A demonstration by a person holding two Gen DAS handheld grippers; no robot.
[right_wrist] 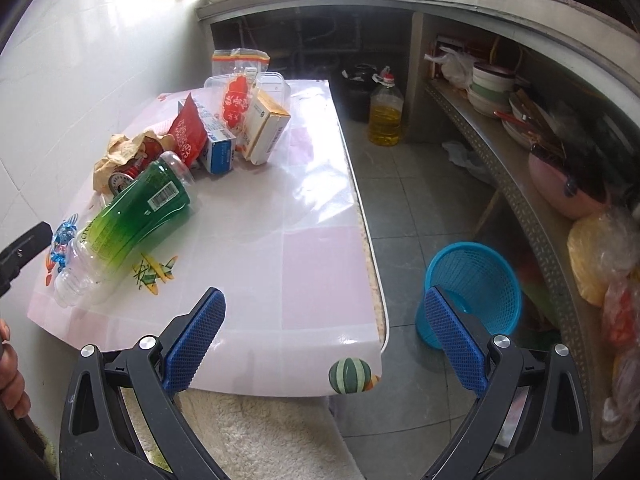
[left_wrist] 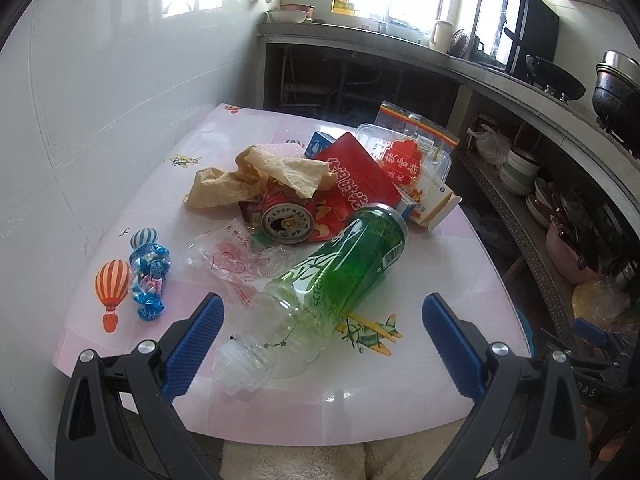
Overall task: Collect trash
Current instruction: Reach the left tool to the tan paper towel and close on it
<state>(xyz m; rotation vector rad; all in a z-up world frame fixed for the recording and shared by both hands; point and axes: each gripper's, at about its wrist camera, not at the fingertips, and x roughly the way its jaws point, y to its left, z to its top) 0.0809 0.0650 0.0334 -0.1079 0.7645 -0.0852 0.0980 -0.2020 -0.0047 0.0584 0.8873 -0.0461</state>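
Observation:
A heap of trash lies on the pink table (left_wrist: 420, 360): a green and clear plastic bottle (left_wrist: 336, 276) (right_wrist: 132, 220) on its side, a can (left_wrist: 286, 225), crumpled brown paper (left_wrist: 264, 176), a red packet (left_wrist: 356, 176), a clear wrapper (left_wrist: 236, 260), a blue candy wrapper (left_wrist: 149, 276) and small boxes (right_wrist: 264, 128). My left gripper (left_wrist: 322, 312) is open, its blue pads either side of the bottle's neck end, not touching. My right gripper (right_wrist: 324, 312) is open over the table's right front corner, holding nothing. A blue mesh basket (right_wrist: 476, 284) stands on the floor at the right.
A white tiled wall runs along the table's left. A concrete counter with shelves of bowls and pots (right_wrist: 496, 92) lines the right side. An oil jug (right_wrist: 386, 114) stands on the floor beyond the table. A fluffy cream mat (right_wrist: 248, 432) lies below the table's front edge.

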